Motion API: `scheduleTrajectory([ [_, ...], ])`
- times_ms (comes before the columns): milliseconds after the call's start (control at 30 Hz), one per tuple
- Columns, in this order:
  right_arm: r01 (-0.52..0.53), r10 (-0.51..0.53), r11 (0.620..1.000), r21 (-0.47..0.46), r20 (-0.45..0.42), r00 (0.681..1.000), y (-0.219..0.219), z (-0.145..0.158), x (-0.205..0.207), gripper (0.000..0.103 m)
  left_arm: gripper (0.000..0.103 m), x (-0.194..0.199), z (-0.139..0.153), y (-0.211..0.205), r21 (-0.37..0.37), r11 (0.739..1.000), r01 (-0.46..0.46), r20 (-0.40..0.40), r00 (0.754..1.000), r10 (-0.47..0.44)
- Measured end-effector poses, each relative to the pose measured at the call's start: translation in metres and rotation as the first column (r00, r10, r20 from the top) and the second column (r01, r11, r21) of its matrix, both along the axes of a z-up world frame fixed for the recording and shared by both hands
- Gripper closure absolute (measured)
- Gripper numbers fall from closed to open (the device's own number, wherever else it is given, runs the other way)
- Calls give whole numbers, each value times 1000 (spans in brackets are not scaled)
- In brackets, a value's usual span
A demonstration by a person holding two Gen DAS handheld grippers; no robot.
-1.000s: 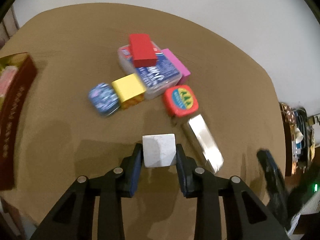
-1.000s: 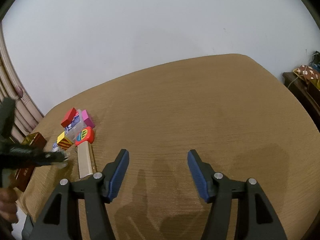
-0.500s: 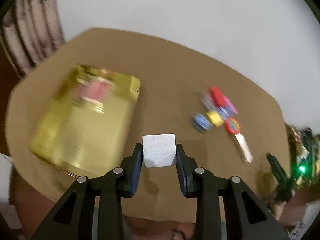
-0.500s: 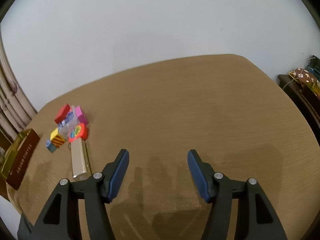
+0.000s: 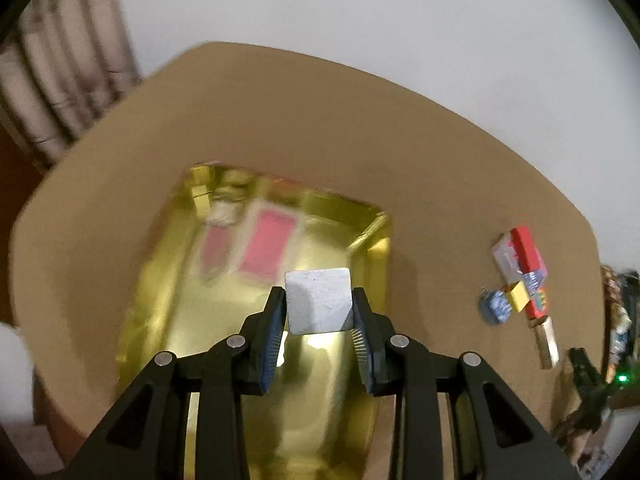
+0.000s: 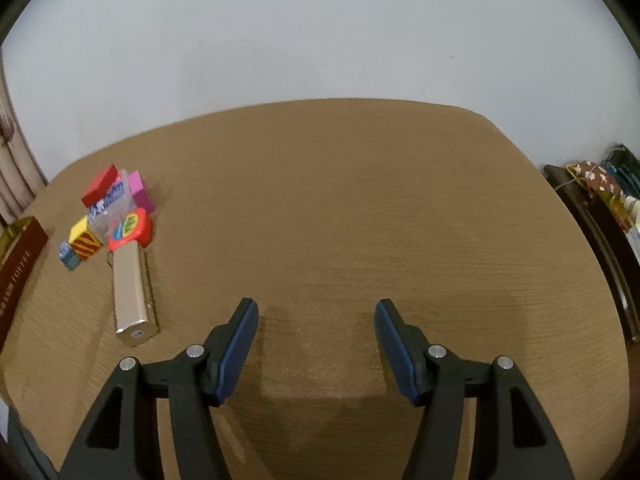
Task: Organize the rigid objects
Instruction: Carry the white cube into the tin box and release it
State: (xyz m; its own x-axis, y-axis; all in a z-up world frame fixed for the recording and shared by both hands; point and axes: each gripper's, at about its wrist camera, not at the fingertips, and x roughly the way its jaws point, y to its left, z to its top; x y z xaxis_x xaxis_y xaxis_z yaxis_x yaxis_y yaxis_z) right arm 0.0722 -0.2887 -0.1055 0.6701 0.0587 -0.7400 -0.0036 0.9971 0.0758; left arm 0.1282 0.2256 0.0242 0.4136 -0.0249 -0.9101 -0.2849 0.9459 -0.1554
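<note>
My left gripper (image 5: 319,306) is shut on a white cube (image 5: 318,299) and holds it above the open gold box (image 5: 172,312), over its right half. A pink card (image 5: 267,251) lies inside the box. A cluster of small objects lies on the table: red block (image 6: 99,185), pink block (image 6: 141,191), clear case (image 6: 110,207), yellow striped cube (image 6: 85,238), small blue tin (image 6: 69,255), orange tape measure (image 6: 130,231), gold bar (image 6: 131,294). The cluster also shows in the left wrist view (image 5: 520,280). My right gripper (image 6: 316,320) is open and empty above the table.
The round brown table (image 6: 360,208) ends at a white wall. The gold box's maroon side (image 6: 16,276) shows at the left edge of the right wrist view. A dark shelf with clutter (image 6: 600,200) stands at the right. A curtain (image 5: 60,80) hangs far left.
My left gripper has lifted the white cube away from the cluster and swung left over the gold box. My right gripper stays open and has shifted slightly.
</note>
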Motion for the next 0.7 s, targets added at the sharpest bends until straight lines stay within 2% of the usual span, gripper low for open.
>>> scheduleTrajectory([
  [100,1,-1,1000,-16,-7,1000,2,-1,1,41,74,24,-17,-3,-14,1000,8,-28,1000,-8],
  [200,-1,1,1000,-23,-15,1000,3,-2,3,41,74,40,-30,-4,7,1000,2,-52,999,-2],
  [467,-26,25,999,-34,-20,999,10,-2,6,39,74,63,-52,-6,36,999,7,-91,996,-3],
  [567,-35,35,999,-20,-14,999,9,-2,5,38,70,64,-52,-8,65,998,11,-92,996,-5],
  [633,-44,43,999,-11,-7,999,9,-1,4,38,57,61,-48,-10,68,998,17,-85,996,-11],
  [700,-50,51,999,-21,26,998,12,4,-1,38,56,48,-33,-10,80,997,5,-48,999,-1],
])
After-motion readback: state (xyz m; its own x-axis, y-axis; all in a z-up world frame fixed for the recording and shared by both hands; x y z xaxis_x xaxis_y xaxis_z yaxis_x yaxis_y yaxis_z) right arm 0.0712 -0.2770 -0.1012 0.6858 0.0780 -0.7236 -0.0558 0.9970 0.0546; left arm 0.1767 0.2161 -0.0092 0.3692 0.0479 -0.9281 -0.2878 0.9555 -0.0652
